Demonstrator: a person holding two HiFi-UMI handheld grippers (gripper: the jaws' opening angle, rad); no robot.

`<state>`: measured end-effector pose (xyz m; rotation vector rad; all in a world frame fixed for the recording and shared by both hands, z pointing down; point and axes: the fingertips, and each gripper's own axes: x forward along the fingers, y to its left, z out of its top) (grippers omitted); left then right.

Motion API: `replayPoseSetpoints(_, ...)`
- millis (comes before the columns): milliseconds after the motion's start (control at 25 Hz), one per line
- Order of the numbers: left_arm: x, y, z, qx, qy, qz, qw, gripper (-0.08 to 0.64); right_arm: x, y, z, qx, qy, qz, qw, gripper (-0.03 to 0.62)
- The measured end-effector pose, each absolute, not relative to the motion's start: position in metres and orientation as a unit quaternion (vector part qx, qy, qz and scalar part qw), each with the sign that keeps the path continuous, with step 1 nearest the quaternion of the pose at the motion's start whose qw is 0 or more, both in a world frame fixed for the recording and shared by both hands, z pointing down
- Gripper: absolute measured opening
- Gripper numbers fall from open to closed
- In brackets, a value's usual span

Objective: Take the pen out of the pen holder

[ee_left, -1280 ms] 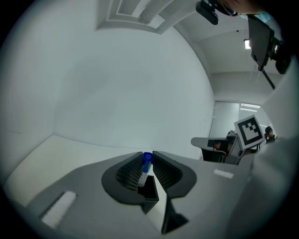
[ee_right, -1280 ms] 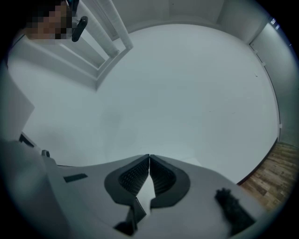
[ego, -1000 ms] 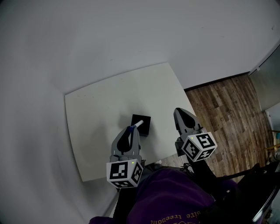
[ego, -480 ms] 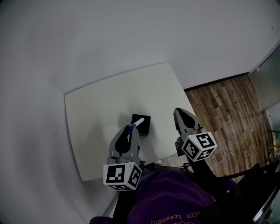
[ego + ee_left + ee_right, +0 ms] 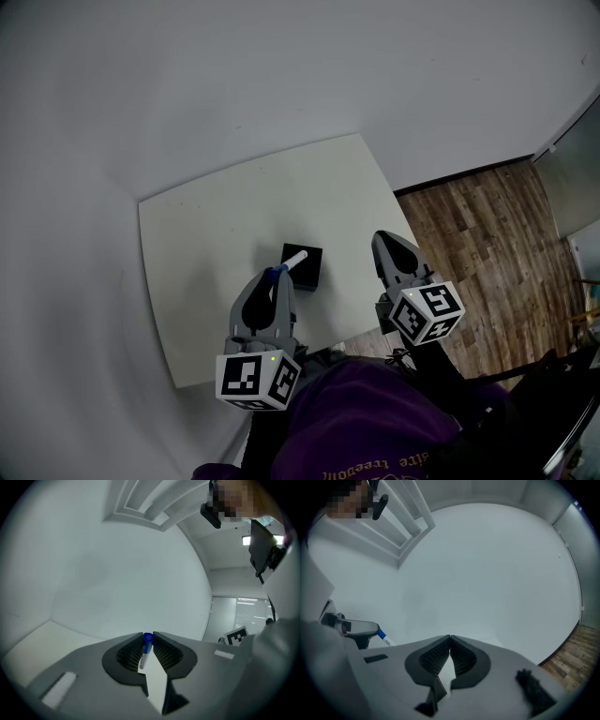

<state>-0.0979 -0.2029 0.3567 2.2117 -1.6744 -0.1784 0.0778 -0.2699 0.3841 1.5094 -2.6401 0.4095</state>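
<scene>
Pen rising out of its holder

The left gripper (image 5: 147, 637) has its jaws clamped on the blue-capped pen (image 5: 146, 648). It has lifted it over the last second, so more white barrel shows above the black pen holder (image 5: 309, 275) mid-desk (image 5: 216, 234), and the pen looks nearly free. The right gripper (image 5: 450, 639) hovers at the right, its jaws closed on nothing.

From the head we look steeply down on the pale surface (image 5: 216, 225), with the left hand-held gripper (image 5: 275, 276) and right hand-held gripper (image 5: 382, 238) close below us. Each gripper camera sits just behind its own jaws, facing the wall (image 5: 117, 573). All three views share the pen (image 5: 295, 260), which lies left of the right hand-held gripper.
</scene>
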Motion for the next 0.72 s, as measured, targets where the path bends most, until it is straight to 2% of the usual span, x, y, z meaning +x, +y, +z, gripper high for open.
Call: replayPoseSetpoints(720,-0.1082,-0.2020,0.3467,0.776,-0.600,-0.077,0.178,0.074,0.0727,-0.2693,0.3842,0.485,-0.864,0.128,0.047,0.011)
